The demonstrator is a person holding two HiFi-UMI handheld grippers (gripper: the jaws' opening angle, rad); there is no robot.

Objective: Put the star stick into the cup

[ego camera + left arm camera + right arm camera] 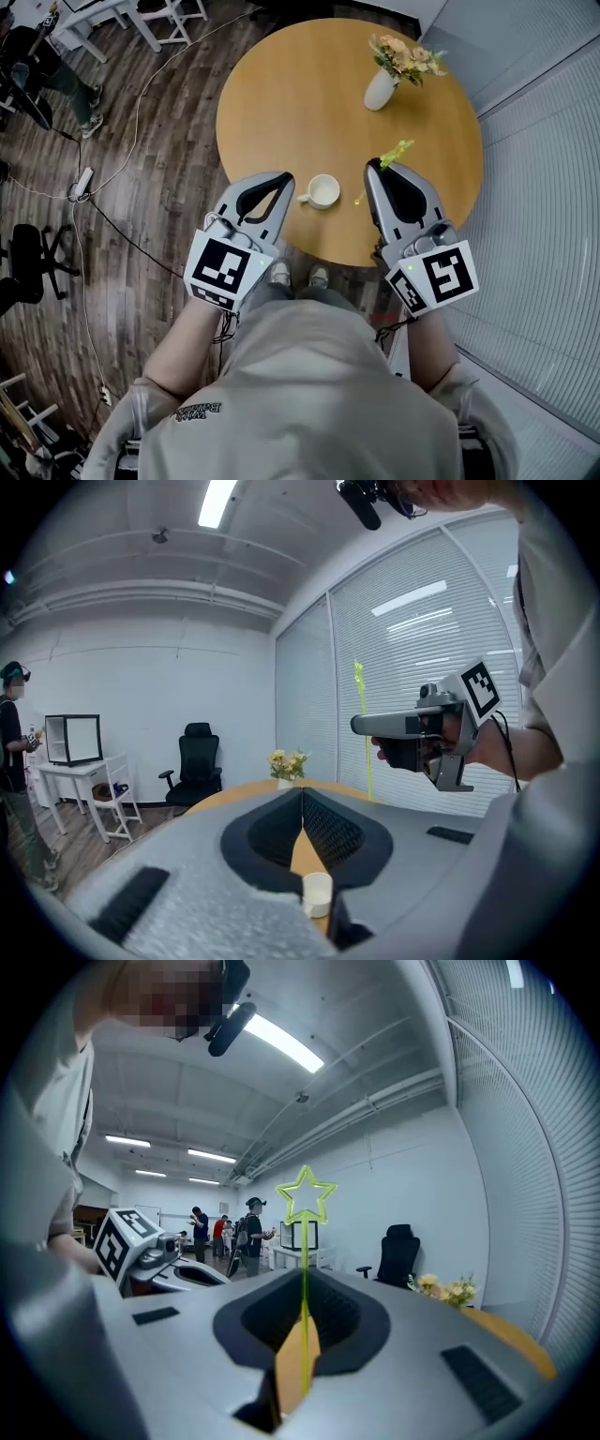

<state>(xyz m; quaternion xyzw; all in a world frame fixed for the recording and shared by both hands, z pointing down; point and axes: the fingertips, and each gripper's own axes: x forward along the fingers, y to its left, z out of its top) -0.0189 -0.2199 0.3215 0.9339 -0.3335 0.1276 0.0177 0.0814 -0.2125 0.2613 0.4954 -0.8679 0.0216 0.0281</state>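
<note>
Snugly in right gripper (304,1279): star stick (305,1194).

The grey right gripper (304,1286) has its jaws closed on a thin yellow-green star stick (306,1196), which stands upright, its open star outline above the jaw tips. At the left hangs the left gripper (208,1277) with its black-and-white marker cube. To the right are a black office chair (401,1251), pale flowers (446,1288) and the wooden surface's edge (511,1333). Several people (251,1232) stand far back.

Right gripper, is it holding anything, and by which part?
The right gripper is shut on the star stick, pinching its thin stem well below the star.
</note>
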